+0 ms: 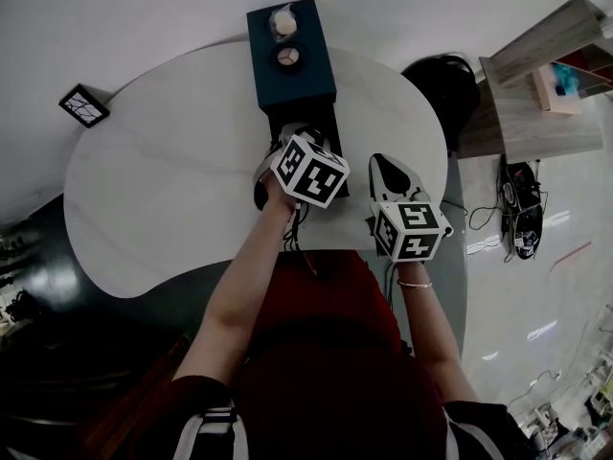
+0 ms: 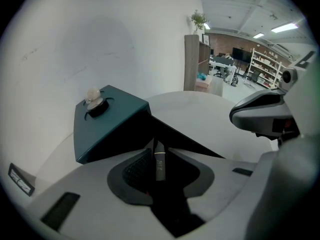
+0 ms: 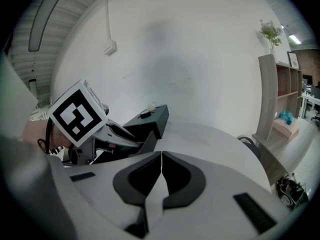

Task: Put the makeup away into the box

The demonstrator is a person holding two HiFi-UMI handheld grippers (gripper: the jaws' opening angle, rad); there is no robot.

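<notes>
A dark teal box (image 1: 290,63) stands at the far side of the white table (image 1: 163,190), with two round items (image 1: 284,24) on its lid and its dark front open toward me. My left gripper (image 1: 299,140) hangs over that opening, pointing steeply down. In the left gripper view it (image 2: 159,158) is shut on a thin dark makeup stick (image 2: 159,165) with a silver band, upright between the pads, just before the box (image 2: 107,123). My right gripper (image 1: 389,173) rests to the right, shut (image 3: 161,168) with nothing in it. The right gripper view shows the left gripper (image 3: 97,134) beside the box (image 3: 149,117).
A small black framed card (image 1: 83,104) lies at the table's far left edge. A dark chair (image 1: 446,82) and a wooden shelf unit (image 1: 536,84) stand to the right of the table. Cables and devices (image 1: 522,214) lie on the floor there.
</notes>
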